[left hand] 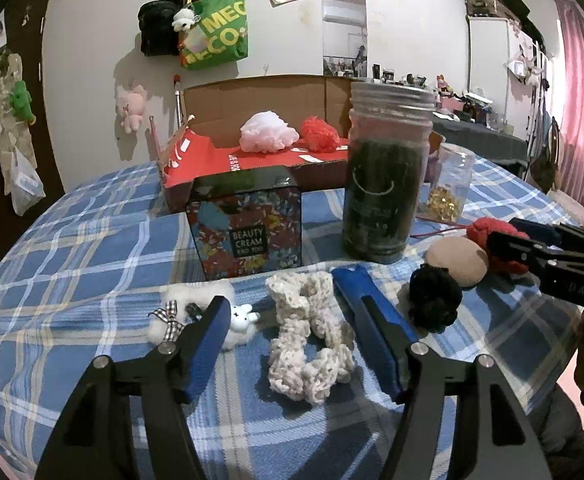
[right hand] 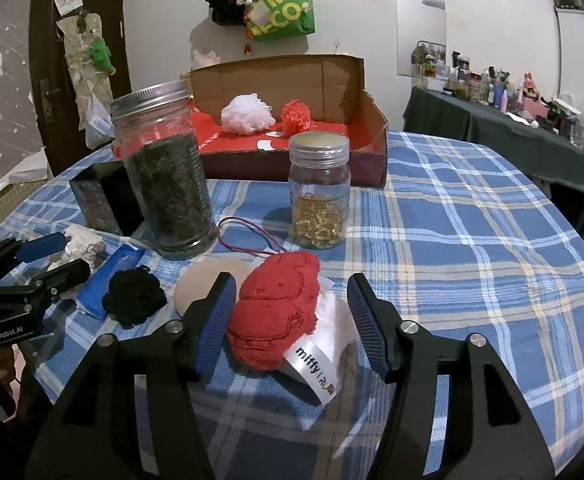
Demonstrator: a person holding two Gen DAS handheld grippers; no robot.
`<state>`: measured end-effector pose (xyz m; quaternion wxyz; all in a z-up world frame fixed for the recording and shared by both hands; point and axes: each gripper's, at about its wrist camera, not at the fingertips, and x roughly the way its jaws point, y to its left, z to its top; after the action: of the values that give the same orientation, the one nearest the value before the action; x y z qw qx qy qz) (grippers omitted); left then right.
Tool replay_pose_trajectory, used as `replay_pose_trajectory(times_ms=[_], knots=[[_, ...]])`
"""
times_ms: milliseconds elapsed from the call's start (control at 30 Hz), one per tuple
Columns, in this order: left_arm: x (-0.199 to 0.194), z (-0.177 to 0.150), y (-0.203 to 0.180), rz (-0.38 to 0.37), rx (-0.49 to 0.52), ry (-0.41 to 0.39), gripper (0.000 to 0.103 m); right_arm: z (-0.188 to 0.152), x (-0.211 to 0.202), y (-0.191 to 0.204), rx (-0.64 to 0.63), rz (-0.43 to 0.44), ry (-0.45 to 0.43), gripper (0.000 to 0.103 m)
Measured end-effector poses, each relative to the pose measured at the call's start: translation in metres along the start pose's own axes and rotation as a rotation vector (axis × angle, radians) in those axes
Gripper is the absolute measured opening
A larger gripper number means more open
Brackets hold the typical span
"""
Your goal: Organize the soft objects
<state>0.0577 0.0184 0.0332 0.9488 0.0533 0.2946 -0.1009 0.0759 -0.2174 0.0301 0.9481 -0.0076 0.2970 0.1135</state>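
The left gripper (left hand: 288,320) is spread wide around the cream crocheted scrunchie (left hand: 311,336), which lies flat on the blue checked tablecloth (left hand: 92,272). The right gripper (right hand: 292,304) is also released, its fingers on both sides of the red knitted plush (right hand: 276,312). The cardboard box with red lining (right hand: 367,136) stands at twelve o'clock.

Tall jar (right hand: 164,176), small jar (right hand: 319,192) block path to cardboard box (right hand: 373,120); gap between.
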Motion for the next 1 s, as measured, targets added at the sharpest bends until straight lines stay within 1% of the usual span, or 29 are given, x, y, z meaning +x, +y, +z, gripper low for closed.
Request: replay_pose_trajectory(times_ms=[200, 267, 333, 400, 467, 500, 633, 800, 1000], knots=[[0.006, -0.008, -0.004, 0.036, 0.025, -0.024, 0.068, -0.003, 0.003, 0.005, -0.037, -0.019, -0.015, 0.057], [0.005, -0.011, -0.005, 0.04, 0.031, -0.043, 0.065, -0.005, 0.005, 0.006, -0.039, -0.02, -0.018, 0.055], [0.004, -0.011, -0.006, 0.048, 0.039, -0.056, 0.053, -0.006, 0.004, 0.008, -0.045, -0.017, -0.024, 0.044], [0.005, -0.011, -0.006, 0.063, 0.045, -0.063, 0.048, -0.007, 0.005, 0.009, -0.049, -0.008, -0.023, 0.041], [0.003, -0.011, -0.005, 0.062, 0.039, -0.076, 0.039, -0.008, 0.004, 0.011, -0.055, -0.011, -0.029, 0.038], [0.002, -0.01, -0.004, 0.067, 0.037, -0.083, 0.031, -0.008, 0.003, 0.011, -0.054, -0.004, -0.037, 0.037], [-0.005, -0.007, -0.004, 0.062, 0.025, -0.104, 0.027, -0.006, -0.002, 0.011, -0.046, 0.008, -0.061, 0.035], [-0.018, 0.003, -0.007, 0.055, 0.037, -0.148, 0.027, 0.001, -0.013, 0.015, -0.056, 0.014, -0.099, 0.035], [-0.022, 0.008, -0.006, 0.048, 0.028, -0.154, 0.027, 0.004, -0.014, 0.016, -0.045, 0.024, -0.101, 0.035]])
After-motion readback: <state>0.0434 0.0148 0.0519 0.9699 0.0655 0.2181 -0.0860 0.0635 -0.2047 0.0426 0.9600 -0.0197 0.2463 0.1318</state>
